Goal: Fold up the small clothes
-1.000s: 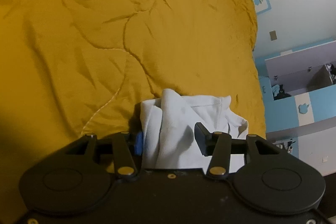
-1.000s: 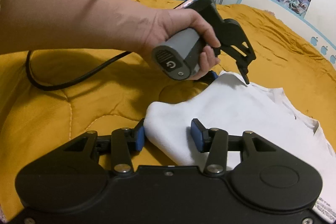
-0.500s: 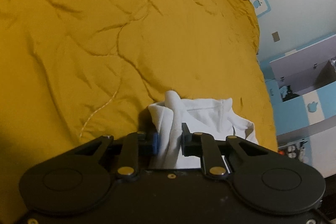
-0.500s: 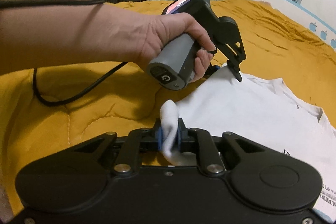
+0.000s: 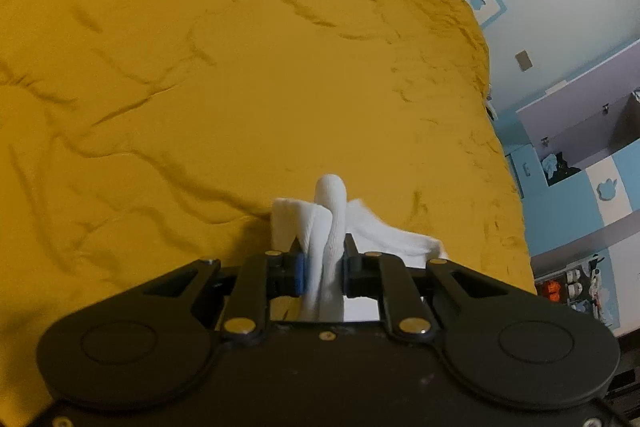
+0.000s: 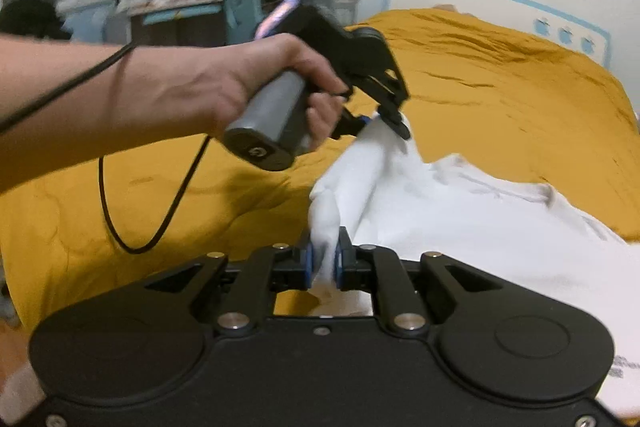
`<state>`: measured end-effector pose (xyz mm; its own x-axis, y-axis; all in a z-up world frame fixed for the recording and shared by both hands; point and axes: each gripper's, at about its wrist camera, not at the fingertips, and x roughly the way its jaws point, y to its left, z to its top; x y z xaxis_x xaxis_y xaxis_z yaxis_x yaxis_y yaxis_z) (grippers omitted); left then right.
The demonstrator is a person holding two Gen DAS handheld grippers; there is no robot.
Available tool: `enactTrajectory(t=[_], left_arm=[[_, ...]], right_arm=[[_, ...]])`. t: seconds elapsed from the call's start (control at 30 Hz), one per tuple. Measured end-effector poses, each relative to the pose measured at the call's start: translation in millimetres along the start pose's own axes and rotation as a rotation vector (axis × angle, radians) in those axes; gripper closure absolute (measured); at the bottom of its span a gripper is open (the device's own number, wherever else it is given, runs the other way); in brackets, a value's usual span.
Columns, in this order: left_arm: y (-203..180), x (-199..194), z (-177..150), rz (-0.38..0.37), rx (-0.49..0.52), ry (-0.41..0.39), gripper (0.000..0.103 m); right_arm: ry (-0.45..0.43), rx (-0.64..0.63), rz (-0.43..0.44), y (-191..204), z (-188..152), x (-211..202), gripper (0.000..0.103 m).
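Both pinched on one raised edge of the white T-shirt (image 6: 460,211) at frame centre, left gripper (image 6: 384,119) above and beyond right gripper (image 6: 323,261), remaining cloth trailing lower right over the yellow bed quilt (image 5: 240,67), fold likely that way.

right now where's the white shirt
The white shirt lies on the yellow bedspread, right of centre in the right wrist view, one edge lifted and pinched by both the left gripper and right gripper.
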<state>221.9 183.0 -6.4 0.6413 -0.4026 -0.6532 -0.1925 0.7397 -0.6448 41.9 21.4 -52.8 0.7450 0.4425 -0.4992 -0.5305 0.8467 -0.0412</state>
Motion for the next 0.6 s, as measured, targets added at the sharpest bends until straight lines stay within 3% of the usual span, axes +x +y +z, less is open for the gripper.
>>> enactTrajectory(t=[0.37, 0.6], left_arm=[[-98.8, 35.5, -15.0, -0.015, 0.074, 0.018, 0.09], [-137.4, 66.4, -29.9, -0.021, 0.119, 0.058, 0.09]], right_arm=[[-0.07, 0.226, -0.07, -75.4, -16.4, -44.3, 0.094], [-0.088, 0.328, -0.116, -120.0, -39.8, -63.6, 0.094]])
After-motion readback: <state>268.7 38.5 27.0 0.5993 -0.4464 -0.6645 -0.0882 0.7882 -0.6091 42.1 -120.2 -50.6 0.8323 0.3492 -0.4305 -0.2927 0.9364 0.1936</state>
